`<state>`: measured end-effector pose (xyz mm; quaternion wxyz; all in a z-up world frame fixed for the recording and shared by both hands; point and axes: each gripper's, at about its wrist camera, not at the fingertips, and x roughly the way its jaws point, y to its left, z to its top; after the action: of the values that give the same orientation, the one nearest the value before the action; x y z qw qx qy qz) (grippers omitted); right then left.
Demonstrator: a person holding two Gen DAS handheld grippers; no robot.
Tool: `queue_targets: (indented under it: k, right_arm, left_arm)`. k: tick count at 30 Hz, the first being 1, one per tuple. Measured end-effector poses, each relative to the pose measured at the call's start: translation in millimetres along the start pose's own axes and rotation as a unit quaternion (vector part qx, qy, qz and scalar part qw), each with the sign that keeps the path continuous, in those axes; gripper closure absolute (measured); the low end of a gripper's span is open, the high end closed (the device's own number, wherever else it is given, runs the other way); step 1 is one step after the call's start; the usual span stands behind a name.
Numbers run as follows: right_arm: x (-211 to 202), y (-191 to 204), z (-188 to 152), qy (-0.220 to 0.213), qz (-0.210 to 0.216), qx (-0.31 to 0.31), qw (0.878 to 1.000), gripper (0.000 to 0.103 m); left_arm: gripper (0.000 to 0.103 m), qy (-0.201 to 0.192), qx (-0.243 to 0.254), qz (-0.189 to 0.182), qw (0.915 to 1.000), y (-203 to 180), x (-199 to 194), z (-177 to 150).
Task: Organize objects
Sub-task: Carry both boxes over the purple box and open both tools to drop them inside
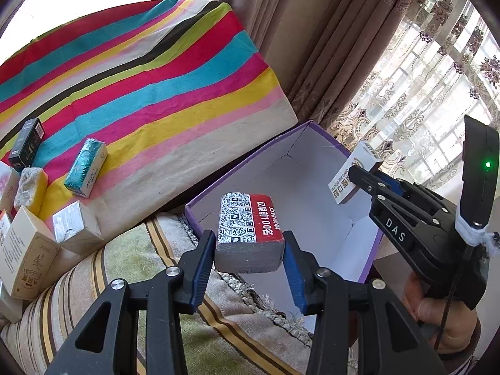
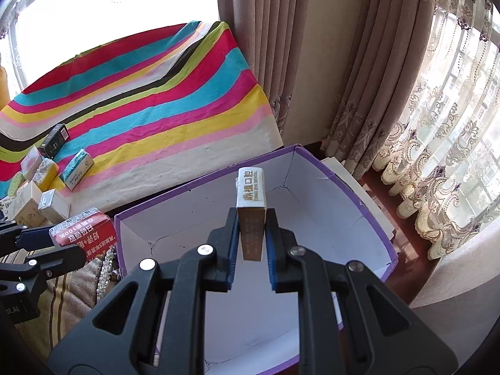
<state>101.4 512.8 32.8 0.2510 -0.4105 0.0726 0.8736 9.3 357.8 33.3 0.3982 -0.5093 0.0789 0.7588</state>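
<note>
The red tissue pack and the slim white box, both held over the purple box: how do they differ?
The red tissue pack is soft, chunky, printed with QR codes; the slim white box is rigid, narrow, with gold lettering. The pack hangs at the purple box's edge, in the left hand-held gripper; the white box hangs over its middle, in the right hand-held gripper. Both are clamped in the air.
</note>
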Motion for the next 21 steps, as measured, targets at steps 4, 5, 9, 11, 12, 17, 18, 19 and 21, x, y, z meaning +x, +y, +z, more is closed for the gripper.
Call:
queue_targets:
  k: [4,5,9,11,12,17,18,19,21]
  right_arm:
    - [1,-2,0,0.003,-0.006,0.003,1.0,0.07]
    - [0,-2,0,0.002,-0.006,0.002,1.0,0.055]
    - [-7,0,2,-0.01,-0.002,0.001,1.0,0.036]
    - [-9,1,3,-0.016,0.006,-0.001,1.0,0.028]
    - [-10,2,3,-0.018,0.008,-0.001,1.0,0.026]
    - [-16,12,4,-0.029,-0.002,-0.013,1.0,0.012]
    - [-17,15,5,-0.03,-0.004,-0.018,0.999,0.011]
    - [-19,17,6,-0.034,-0.005,-0.022,0.999,0.01]
    - [-24,22,8,-0.043,0.0,-0.026,0.999,0.008]
  left_arm:
    - [0.036,-0.003,0.002,-0.008,1.0,-3,0,1]
    - [0.032,-0.007,0.002,-0.008,0.9999,-3,-1,2]
    - [0.028,-0.025,-0.004,-0.004,0.9997,1,-10,2]
    - [0.028,-0.028,-0.01,-0.003,0.9996,5,-13,2]
    - [0.028,-0.029,-0.015,-0.001,0.9995,8,-14,1]
    - [0.028,-0.034,-0.044,0.012,0.9984,25,-23,-4]
    - [0.028,-0.038,-0.047,0.013,0.9981,28,-26,-5]
    - [0.028,-0.041,-0.049,0.018,0.9978,31,-29,-6]
    - [0.028,-0.048,-0.056,0.037,0.9966,37,-35,-9]
